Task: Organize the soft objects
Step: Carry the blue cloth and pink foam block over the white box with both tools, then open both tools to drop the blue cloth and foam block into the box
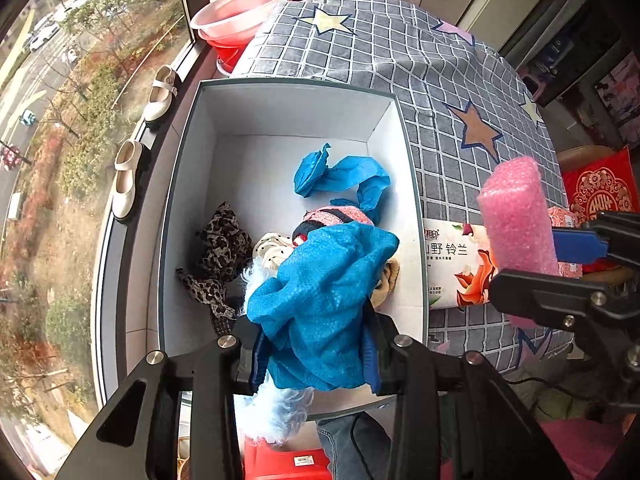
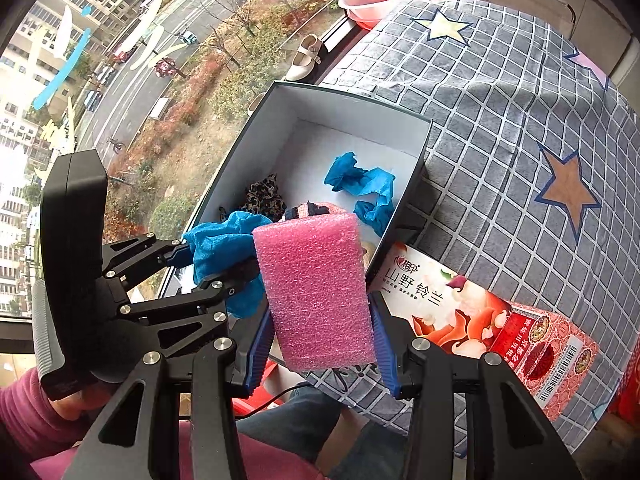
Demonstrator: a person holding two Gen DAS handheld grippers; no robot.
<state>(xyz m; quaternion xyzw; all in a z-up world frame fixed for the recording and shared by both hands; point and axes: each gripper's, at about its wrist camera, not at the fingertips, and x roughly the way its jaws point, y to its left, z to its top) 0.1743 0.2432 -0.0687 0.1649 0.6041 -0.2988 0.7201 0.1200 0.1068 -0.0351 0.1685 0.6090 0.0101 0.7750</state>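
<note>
The cloth (image 1: 320, 300) is bright blue, and so is the crumpled one (image 1: 344, 178) deeper in the box (image 1: 280, 112), whose inside is white. The foam block (image 2: 316, 296) is pink. A scarf (image 1: 222, 256) has a leopard print. The table cover (image 2: 500, 120) is grey with a white grid and stars.

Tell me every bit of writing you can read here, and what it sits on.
"山野铃兰": large characters on the floral tissue pack beside the box.
"心相印": brand logo above them, small but legible.
Fine print beneath: too small to read.
Red patterned carton: vertical Chinese text and barcode digits, too blurred.
Red cushion: ornamental emblem, not readable.
</note>
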